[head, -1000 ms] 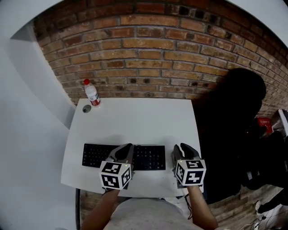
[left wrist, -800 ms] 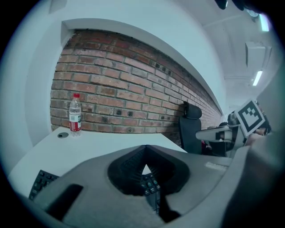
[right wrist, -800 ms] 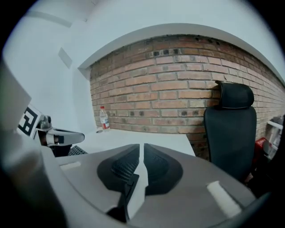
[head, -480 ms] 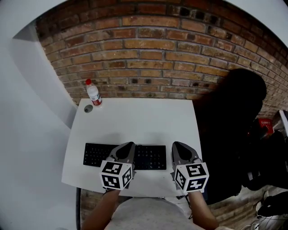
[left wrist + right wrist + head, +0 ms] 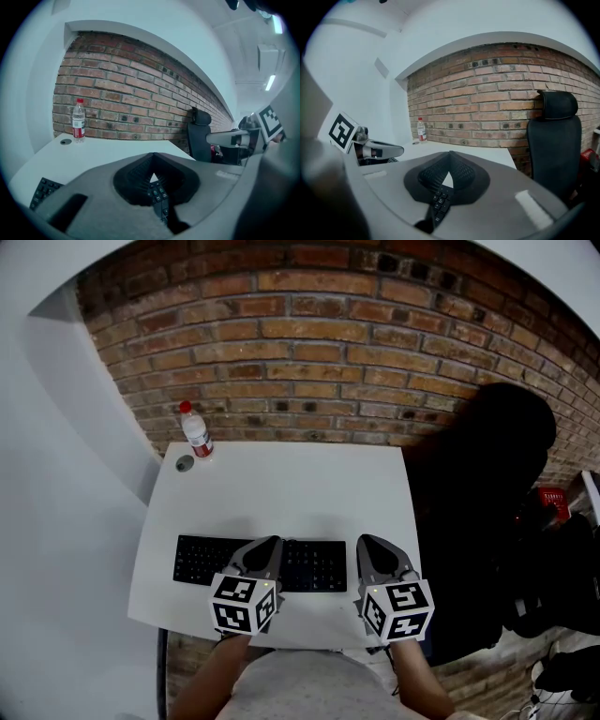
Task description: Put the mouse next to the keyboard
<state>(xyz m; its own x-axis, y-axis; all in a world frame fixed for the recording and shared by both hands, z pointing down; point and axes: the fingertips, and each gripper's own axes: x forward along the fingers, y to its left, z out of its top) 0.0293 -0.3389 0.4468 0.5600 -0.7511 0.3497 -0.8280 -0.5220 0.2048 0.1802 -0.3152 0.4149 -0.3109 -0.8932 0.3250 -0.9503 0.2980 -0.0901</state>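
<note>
Two closed, empty tools, left tool (image 5: 265, 545) and right tool (image 5: 367, 542), hang over the keyboard (image 5: 202, 561), and seeing no mouse, I would locate it before opening either.

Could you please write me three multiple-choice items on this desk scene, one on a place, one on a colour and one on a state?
1. Where on the white table does the water bottle stand?
A. at its far left corner
B. at its near right edge
C. in its middle

2. What colour is the bottle's cap?
A. blue
B. red
C. green

3. How do the jaws of the right gripper stand?
A. wide apart
B. closed on the bottle
C. together, nothing held

Answers:
1 A: the bottle stands at the left corner, by the brick wall.
2 B: the cap shows red in the head view.
3 C: the right gripper view shows the jaws meeting, with only the keyboard seen beyond them.
</note>
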